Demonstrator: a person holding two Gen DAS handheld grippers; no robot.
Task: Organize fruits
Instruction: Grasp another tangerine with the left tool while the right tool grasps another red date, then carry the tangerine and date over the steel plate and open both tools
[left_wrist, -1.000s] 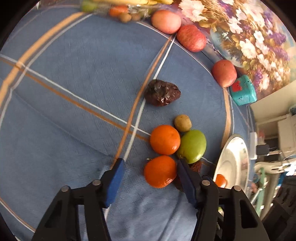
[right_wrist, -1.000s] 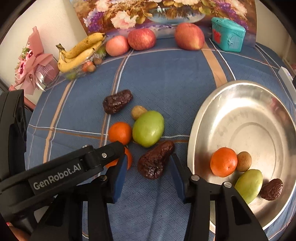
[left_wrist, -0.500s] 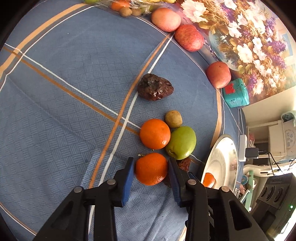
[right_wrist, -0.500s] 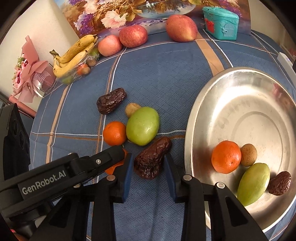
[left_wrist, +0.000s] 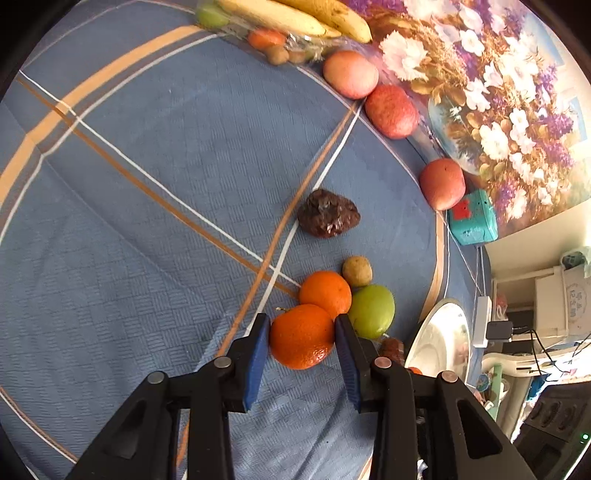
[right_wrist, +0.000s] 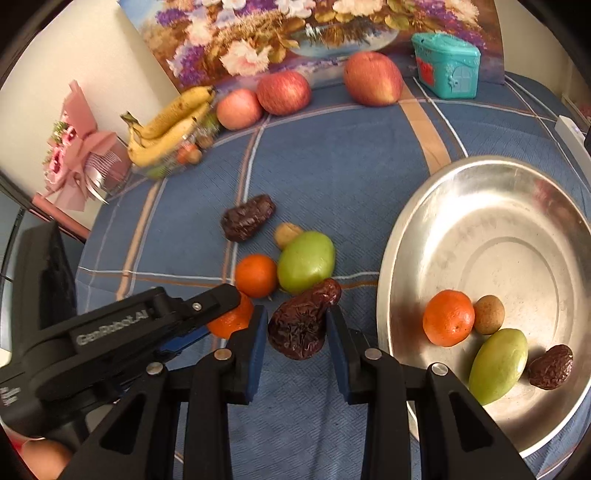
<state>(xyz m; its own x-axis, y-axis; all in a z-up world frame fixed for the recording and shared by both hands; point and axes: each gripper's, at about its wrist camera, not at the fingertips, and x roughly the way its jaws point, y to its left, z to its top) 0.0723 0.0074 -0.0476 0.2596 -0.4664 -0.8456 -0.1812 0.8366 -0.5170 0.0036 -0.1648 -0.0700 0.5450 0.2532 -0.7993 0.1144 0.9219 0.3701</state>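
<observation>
A blue woven cloth (right_wrist: 332, 166) with tan and white crossing stripes covers the surface. On it lie an orange tangerine (left_wrist: 301, 336), a wrinkled dark-brown date (right_wrist: 301, 326), and a green fruit (right_wrist: 306, 261). The pan (right_wrist: 417, 221) is silver. The hand-held gripper (right_wrist: 297, 341) is black with blue pads. The toy house (right_wrist: 445, 64) at the far edge is teal.

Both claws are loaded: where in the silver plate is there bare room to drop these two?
The round silver plate is bare across its centre and far half. Its near edge is crowded: orange mandarin, small brown fruit, green oval fruit, wrinkled dark date.
</observation>
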